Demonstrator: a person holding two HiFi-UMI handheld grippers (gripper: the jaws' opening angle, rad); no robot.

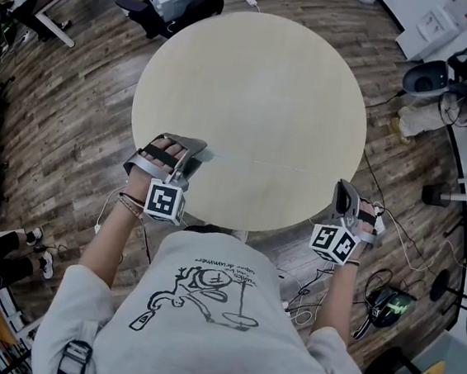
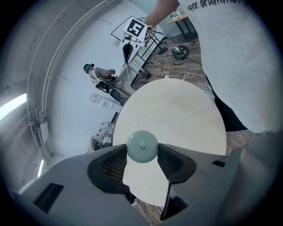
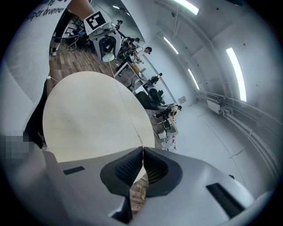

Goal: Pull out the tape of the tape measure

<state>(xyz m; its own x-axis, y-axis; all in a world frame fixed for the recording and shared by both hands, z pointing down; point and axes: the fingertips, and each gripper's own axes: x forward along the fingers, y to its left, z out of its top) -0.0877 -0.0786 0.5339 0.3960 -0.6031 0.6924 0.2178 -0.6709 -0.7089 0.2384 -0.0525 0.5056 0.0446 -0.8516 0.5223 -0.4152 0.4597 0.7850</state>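
The case — a pale green disc — sits clamped between the jaws of the left gripper, low over the near side of the table, so it acts as the anchor. The tape runs taut from it to the right gripper, whose jaws pinch its end flat. The pull goes sideways along the near rim. Nothing else lies on the table, and I judge there is free room outward past its edge — only cables on the floor.
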